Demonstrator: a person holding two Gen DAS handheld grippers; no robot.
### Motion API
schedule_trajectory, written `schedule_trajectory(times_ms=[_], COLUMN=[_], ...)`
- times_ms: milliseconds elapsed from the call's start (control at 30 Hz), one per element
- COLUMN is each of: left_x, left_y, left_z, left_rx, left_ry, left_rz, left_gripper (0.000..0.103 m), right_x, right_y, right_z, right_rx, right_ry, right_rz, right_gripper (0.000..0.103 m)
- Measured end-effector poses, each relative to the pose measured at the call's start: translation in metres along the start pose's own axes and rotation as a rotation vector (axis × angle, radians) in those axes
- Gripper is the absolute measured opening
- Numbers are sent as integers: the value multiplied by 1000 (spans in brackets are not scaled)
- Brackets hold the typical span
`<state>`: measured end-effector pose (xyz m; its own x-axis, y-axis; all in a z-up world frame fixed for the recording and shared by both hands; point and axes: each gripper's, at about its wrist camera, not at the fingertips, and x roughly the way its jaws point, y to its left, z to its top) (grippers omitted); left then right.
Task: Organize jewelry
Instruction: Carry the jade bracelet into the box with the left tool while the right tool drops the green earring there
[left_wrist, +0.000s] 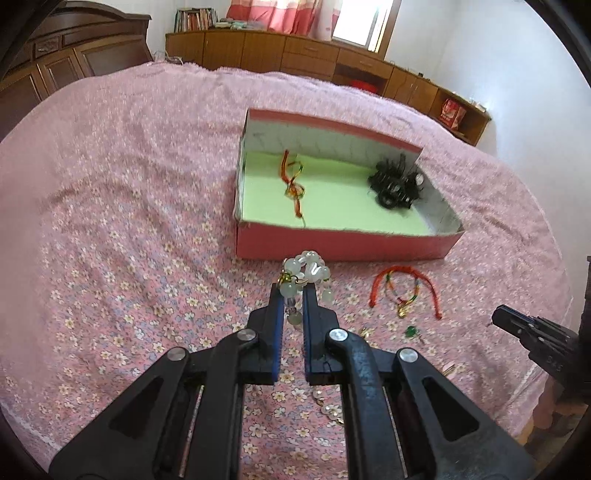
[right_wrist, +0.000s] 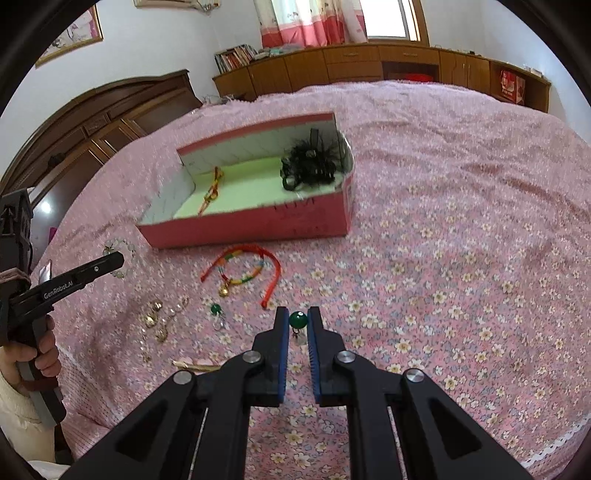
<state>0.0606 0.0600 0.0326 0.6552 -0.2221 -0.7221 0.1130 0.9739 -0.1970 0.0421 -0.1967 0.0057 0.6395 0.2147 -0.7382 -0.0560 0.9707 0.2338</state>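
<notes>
A big bed with a pink flowered cover (left_wrist: 110, 221) fills both views, and a pink box (left_wrist: 343, 247) with a light green floor sits on it. Inside the box lie a red and yellow string bracelet (left_wrist: 293, 184) near the left end and a fuzzy black hair clip (left_wrist: 395, 184) in the right corner. The left gripper (left_wrist: 293, 295) is closed tight on a white bead bracelet (left_wrist: 306, 271) — the beads bunch up at its tips and a few hang down between the blue pads, lifted off the cover, just in front of the box's near wall. The right gripper (right_wrist: 298, 317) is pinched on a small green bead earring (right_wrist: 298, 319), with a little clear piece dangling under the bead. On the cover between the two tools lies a red cord bracelet (right_wrist: 240, 271) with colored bands and a gold charm, near the box but not touching it. A second green earring (right_wrist: 217, 312) lies beside it, and a heap of gold and pearl pieces (right_wrist: 157, 321) lies further left. A gold hair pin (right_wrist: 195, 365) rests close to the right tool. A hand (right_wrist: 35, 354) at the left edge holds the left tool's handle.
</notes>
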Motion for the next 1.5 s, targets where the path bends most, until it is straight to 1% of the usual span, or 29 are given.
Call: schedule_trajectory(times_ms=[167, 300, 700, 833, 967, 1100, 1267, 1333, 1500], left_x=[1, -4, -2, -1, -3, -6, -1, 4, 24], left_y=[-11, -16, -22, -19, -20, -23, -24, -24, -23], left_z=[10, 13, 30, 38, 46, 55, 63, 66, 75], left_rx=[4, 17, 33, 6, 13, 22, 26, 30, 44], left_ry=[-32, -57, -98, -107, -143, -199, -235, -238, -211], left_rz=[-1, -5, 2, 0, 12, 28, 40, 50, 67], left_gripper=[0, 0, 0, 0, 0, 0, 0, 0, 0], right_x=[-10, -17, -18, -18, -19, -15, -8, -5, 9], right_y=[2, 7, 16, 21, 27, 28, 27, 27, 23], right_z=[8, 16, 46, 58, 70, 81, 90, 93, 104], right_rx=[-12, -39, -74, -77, -89, -88, -78, -79, -79], right_ry=[-64, -114, -208, -239, -285, -304, -320, -320, -311], right_rz=[28, 29, 45, 42, 40, 46, 48, 45, 32], right_gripper=[11, 11, 11, 11, 11, 11, 11, 11, 11])
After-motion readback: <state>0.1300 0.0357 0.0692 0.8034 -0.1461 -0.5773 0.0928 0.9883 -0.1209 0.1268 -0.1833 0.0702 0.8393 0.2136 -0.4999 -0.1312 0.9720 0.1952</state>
